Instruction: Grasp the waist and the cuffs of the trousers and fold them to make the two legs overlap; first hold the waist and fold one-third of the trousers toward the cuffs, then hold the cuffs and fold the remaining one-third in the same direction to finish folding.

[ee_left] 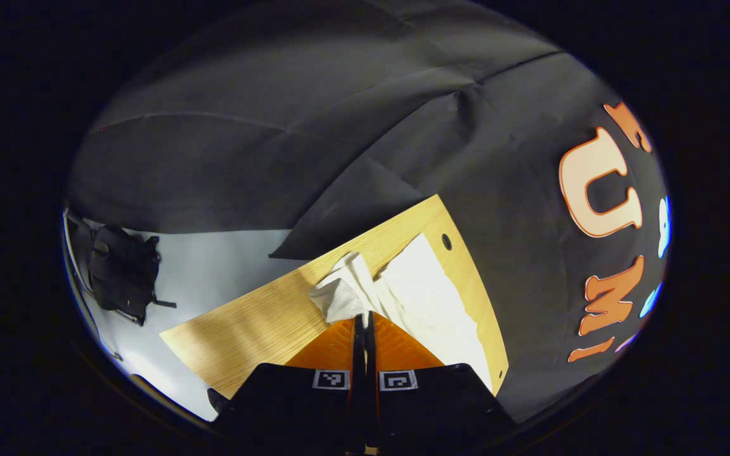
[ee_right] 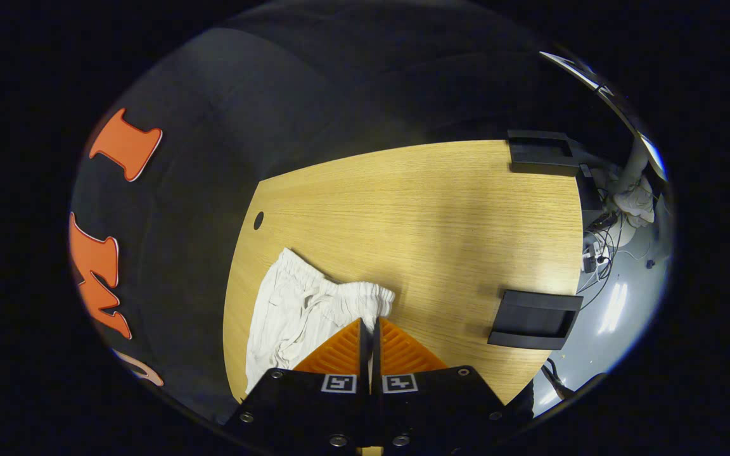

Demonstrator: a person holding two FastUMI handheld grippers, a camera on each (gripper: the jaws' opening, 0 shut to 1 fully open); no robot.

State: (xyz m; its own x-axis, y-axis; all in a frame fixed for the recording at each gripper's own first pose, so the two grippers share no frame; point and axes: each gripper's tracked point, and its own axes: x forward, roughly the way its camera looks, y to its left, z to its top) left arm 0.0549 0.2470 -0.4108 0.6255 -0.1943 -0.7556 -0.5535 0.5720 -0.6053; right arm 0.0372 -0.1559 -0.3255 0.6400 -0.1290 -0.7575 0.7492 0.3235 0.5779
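Observation:
White trousers point(ee_left: 428, 291) lie on the wooden table point(ee_left: 257, 316). In the left gripper view, my left gripper point(ee_left: 364, 316) is shut on a bunched cuff end of the trousers point(ee_left: 343, 294), lifted off the table. In the right gripper view, my right gripper point(ee_right: 369, 322) is shut on the elastic waist of the trousers point(ee_right: 358, 296), with the rest of the cloth point(ee_right: 289, 316) trailing to the left over the table point(ee_right: 435, 209).
The table has a round hole near its edge point(ee_right: 258, 220). Two black brackets point(ee_right: 535, 319) sit on the table's right side in the right gripper view, with cables point(ee_right: 596, 247) on the floor beyond. A black device point(ee_left: 123, 271) lies on the pale floor.

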